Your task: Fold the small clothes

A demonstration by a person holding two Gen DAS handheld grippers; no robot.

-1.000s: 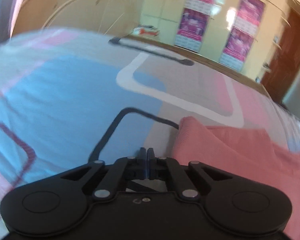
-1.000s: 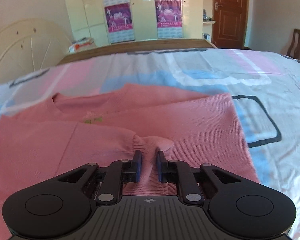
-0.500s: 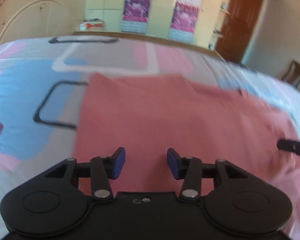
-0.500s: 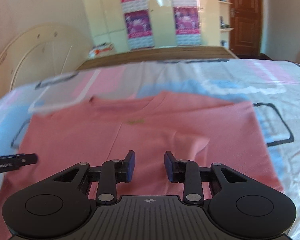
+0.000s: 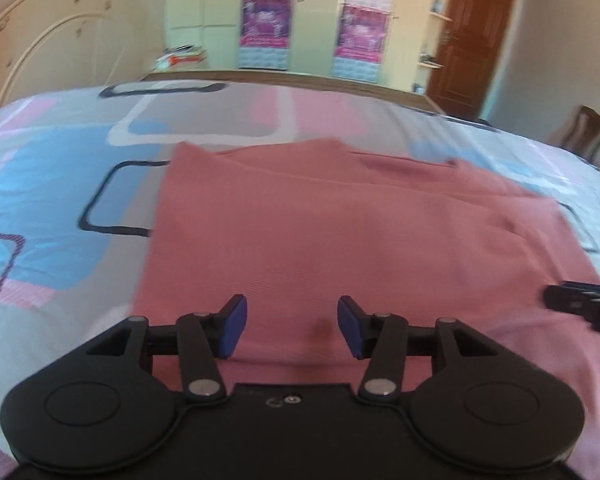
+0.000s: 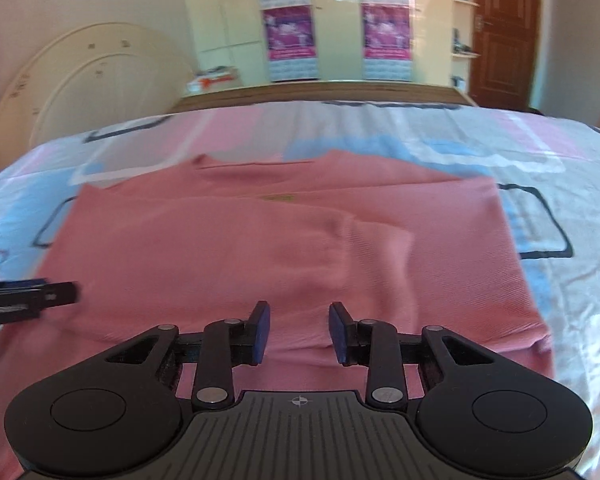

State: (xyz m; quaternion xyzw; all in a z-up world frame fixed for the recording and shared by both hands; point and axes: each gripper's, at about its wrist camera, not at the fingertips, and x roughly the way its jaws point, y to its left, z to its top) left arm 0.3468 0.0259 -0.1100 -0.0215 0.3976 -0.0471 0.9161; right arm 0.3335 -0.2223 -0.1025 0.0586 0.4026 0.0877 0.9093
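A pink shirt lies spread on the bed, its collar at the far side and both sleeves folded inward; it also shows in the right wrist view. My left gripper is open and empty over the shirt's near left part. My right gripper is open and empty over the shirt's near hem. The right gripper's tip shows at the right edge of the left wrist view. The left gripper's tip shows at the left edge of the right wrist view.
The shirt lies on a bedsheet patterned in blue, pink and grey with dark outlines. A wooden footboard runs along the far edge. Beyond stand a cream wardrobe with posters, a brown door and a chair.
My left gripper opened and swung from the bedsheet on the left onto the shirt. My right gripper let go of the pinched fabric, opened wide and pulled back toward the hem.
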